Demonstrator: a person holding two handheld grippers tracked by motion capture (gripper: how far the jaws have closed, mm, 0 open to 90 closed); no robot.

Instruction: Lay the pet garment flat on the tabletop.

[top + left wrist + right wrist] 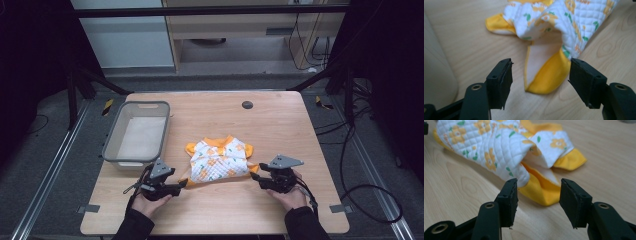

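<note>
Garment (219, 160) lies mid-worktop toward the near edge, long axis left-right, squarely between both tools. Left tool (176, 188) jaws wide, not gripping, yellow hem corner (549, 76) just ahead between them. Right tool (256, 180) jaws apart, not gripping, at the opposite near corner (540, 191). Equal reach each side. Bin (112, 145) at left edge.

We see the wooden table (280, 125) evenly, softly lit from above, its surroundings falling dark; around the quilted garment (574, 17) shadows stay faint; near it, close jaws blur slightly.
</note>
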